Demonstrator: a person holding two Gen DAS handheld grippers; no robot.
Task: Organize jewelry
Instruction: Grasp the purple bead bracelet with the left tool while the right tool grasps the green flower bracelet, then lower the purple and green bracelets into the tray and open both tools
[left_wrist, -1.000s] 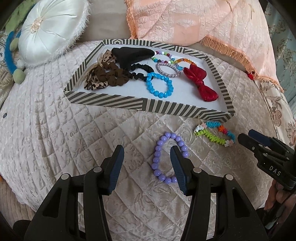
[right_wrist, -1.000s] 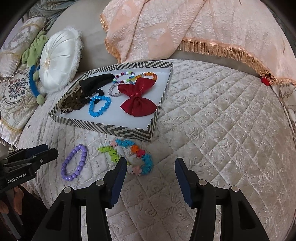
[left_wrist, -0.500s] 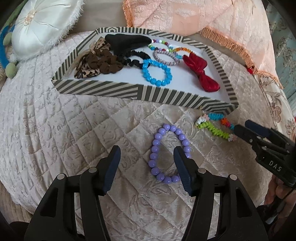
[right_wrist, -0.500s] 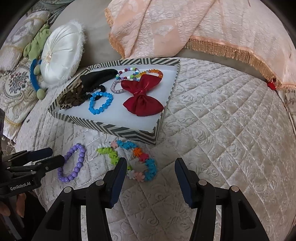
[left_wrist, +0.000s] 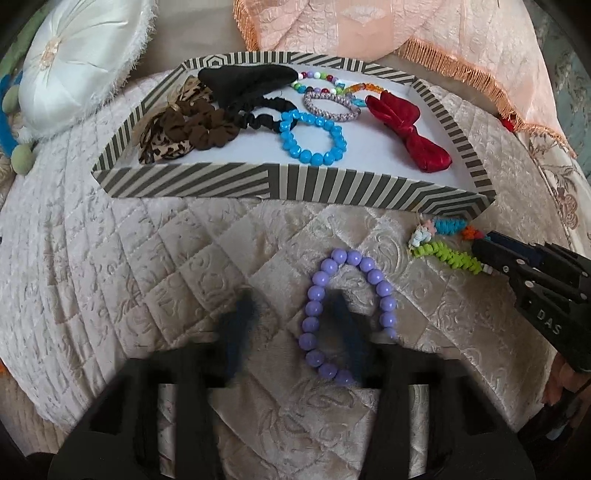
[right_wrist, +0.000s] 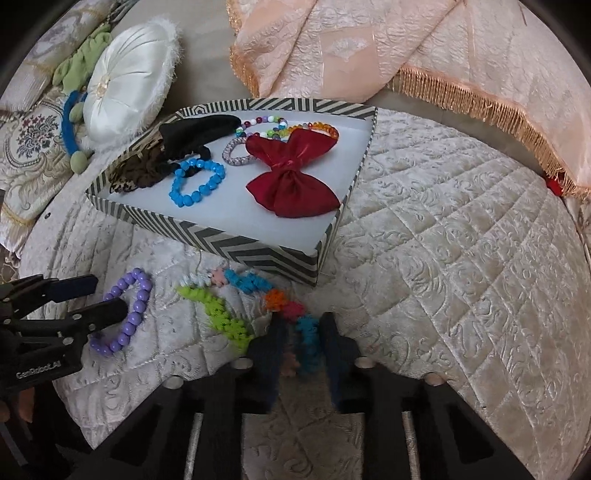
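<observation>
quilted cream bedding fills both views, with a white round cushion (left_wrist: 79, 61) and a peach fringed throw (right_wrist: 424, 48) at the far edge of the bed. a striped tray (left_wrist: 288, 182) sits on the bed (right_wrist: 461, 240) and already holds a blue bead bracelet (left_wrist: 312, 138), a red bow (left_wrist: 410, 133), dark scrunchies (left_wrist: 192, 127) and other beaded bands.

two pieces lie on the quilt just outside the tray's near wall. since a second ago both grippers have been lowered and drawn in from a wide-open stance. the left gripper (left_wrist: 291, 325) is seen closing around the left side of the purple bead bracelet (left_wrist: 347, 314); one finger sits inside the loop and one outside, both blurred, and firm contact is not yet shown. the right gripper (right_wrist: 303, 347) is closing on the blue end of the multicoloured coiled band (right_wrist: 258, 302), which sits between its fingers; a firm clamp cannot be confirmed there either.

both pickups are judged to be starting at once. lifting into the tray is likely next, where bare white floor remains at the tray's near edge.
</observation>
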